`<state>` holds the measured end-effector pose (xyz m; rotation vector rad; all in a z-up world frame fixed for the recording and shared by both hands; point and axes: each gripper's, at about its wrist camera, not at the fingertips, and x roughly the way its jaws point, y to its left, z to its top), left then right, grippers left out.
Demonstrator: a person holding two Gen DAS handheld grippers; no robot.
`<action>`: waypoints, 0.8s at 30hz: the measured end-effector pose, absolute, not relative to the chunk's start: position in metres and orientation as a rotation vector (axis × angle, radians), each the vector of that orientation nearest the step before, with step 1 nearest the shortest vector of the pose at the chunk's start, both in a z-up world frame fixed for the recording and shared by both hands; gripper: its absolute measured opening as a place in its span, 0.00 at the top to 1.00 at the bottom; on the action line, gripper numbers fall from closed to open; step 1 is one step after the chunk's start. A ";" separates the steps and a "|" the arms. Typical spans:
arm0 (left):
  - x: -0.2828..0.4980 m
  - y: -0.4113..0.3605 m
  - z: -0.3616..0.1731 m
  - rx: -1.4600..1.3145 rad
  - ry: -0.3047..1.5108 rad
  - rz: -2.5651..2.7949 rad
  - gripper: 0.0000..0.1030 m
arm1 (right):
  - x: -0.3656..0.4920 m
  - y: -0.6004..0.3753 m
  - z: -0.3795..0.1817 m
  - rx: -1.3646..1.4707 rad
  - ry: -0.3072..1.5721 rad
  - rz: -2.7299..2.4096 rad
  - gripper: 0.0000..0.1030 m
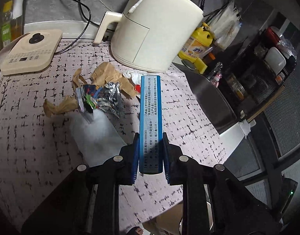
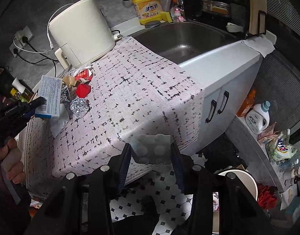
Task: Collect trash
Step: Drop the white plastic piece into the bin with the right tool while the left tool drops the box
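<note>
Clamped between the left gripper's (image 1: 150, 154) fingers is a blue box (image 1: 150, 121), held by its near end, its long axis running straight ahead along the fingers and out over the mat (image 1: 32, 137). From the right wrist view the same box (image 2: 49, 96) hangs above the trash heap beside the fryer (image 2: 81, 31). Right gripper (image 2: 151, 152) sits off the mat's near edge, fingers closed on a blister pack (image 2: 151, 149), blurred, probably clear plastic with round pockets. Loose trash lies ahead and left of the box tip: brown paper (image 1: 110, 76), a foil wrapper (image 1: 103, 96), a foil ball (image 2: 78, 106), a red scrap (image 2: 83, 90). Both grippers being full, I judge each must unload before reaching that heap; the left is nearer it.
</note>
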<state>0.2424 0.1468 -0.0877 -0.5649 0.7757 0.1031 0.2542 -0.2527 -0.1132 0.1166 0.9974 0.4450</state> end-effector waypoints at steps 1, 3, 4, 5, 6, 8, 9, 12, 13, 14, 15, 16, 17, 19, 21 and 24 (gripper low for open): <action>0.239 0.141 -0.087 -0.561 0.777 0.105 0.79 | 0.253 -0.258 -0.114 0.120 0.998 0.447 0.60; 0.235 0.129 -0.085 -0.555 0.781 0.106 0.79 | 0.251 -0.273 -0.115 0.129 0.999 0.450 0.60; 0.233 0.123 -0.084 -0.550 0.784 0.106 0.79 | 0.250 -0.278 -0.116 0.131 1.000 0.450 0.60; 0.231 0.115 -0.084 -0.546 0.787 0.105 0.79 | 0.249 -0.285 -0.117 0.134 1.001 0.450 0.60; 0.229 0.107 -0.084 -0.542 0.790 0.102 0.79 | 0.248 -0.292 -0.118 0.136 1.004 0.450 0.60; 0.223 0.091 -0.084 -0.535 0.795 0.095 0.79 | 0.245 -0.307 -0.121 0.141 1.007 0.450 0.60; 0.220 0.082 -0.084 -0.530 0.799 0.090 0.79 | 0.244 -0.314 -0.122 0.142 1.007 0.450 0.60; 0.213 0.054 -0.088 -0.526 0.818 0.068 0.79 | 0.241 -0.337 -0.127 0.147 1.012 0.443 0.60; 0.211 0.045 -0.089 -0.521 0.826 0.059 0.79 | 0.240 -0.344 -0.129 0.149 1.015 0.438 0.60; 0.209 0.033 -0.091 -0.516 0.836 0.048 0.79 | 0.239 -0.351 -0.131 0.150 1.019 0.434 0.60; 0.208 0.023 -0.094 -0.513 0.846 0.038 0.79 | 0.238 -0.360 -0.133 0.152 1.024 0.428 0.60; 0.206 0.012 -0.097 -0.511 0.858 0.027 0.79 | 0.237 -0.369 -0.136 0.155 1.030 0.422 0.60; 0.204 0.003 -0.099 -0.509 0.867 0.018 0.79 | 0.236 -0.378 -0.139 0.158 1.035 0.415 0.60; 0.201 -0.015 -0.104 -0.500 0.884 -0.002 0.79 | 0.234 -0.392 -0.143 0.163 1.044 0.403 0.60; 0.199 -0.036 -0.111 -0.492 0.905 -0.026 0.79 | 0.232 -0.408 -0.148 0.164 1.060 0.390 0.58; 0.197 -0.063 -0.120 -0.481 0.933 -0.057 0.79 | 0.229 -0.431 -0.155 0.179 1.076 0.362 0.49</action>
